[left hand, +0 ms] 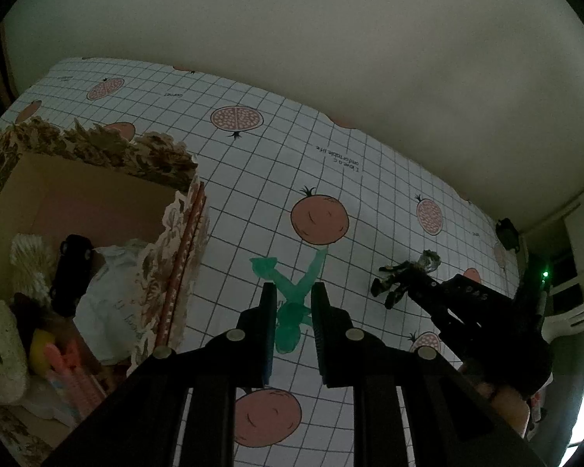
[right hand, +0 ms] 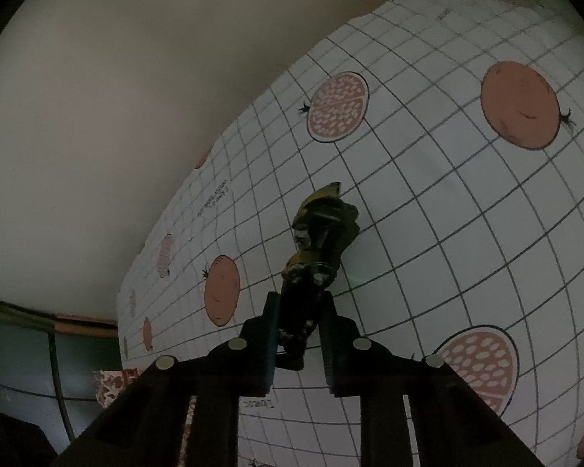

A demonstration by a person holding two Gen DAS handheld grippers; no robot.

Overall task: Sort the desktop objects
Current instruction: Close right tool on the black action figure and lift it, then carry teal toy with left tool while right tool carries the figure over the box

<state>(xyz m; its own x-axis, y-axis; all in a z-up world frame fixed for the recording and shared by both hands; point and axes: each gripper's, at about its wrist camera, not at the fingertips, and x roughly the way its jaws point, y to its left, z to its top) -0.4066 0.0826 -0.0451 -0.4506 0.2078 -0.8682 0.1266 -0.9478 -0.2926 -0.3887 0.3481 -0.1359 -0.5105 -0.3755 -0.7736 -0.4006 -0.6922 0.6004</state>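
Two toys are left out on the desk [left hand: 370, 179], as far as I can see: a green figure [left hand: 292, 303] lying flat on the checked cloth, and a dark figure [right hand: 319, 249] over to the right. My left claw [left hand: 292, 327] hangs just above the green figure with its fingers apart, one on each side of the body, not yet touching it as far as I can judge. My right claw [right hand: 301, 334] has its fingers either side of the dark figure's lower half; from the right wrist view they look closed onto it, and the left wrist view shows the same figure [left hand: 405, 276] at the tip of that claw [left hand: 424, 284]. I cannot tell whether the figure is already off the cloth or resting on it.

Sorting is well along, I judge: the open box [left hand: 97, 179] with the flowered rim at the left already holds a black toy car [left hand: 72, 272], some white cloth, a fluffy piece and a few small coloured bits.

For the next move I would lower the left claw, close it on the green figure's trunk and carry it left over the box rim. Its thin flat shape may slip, so the grip wants to be low and square
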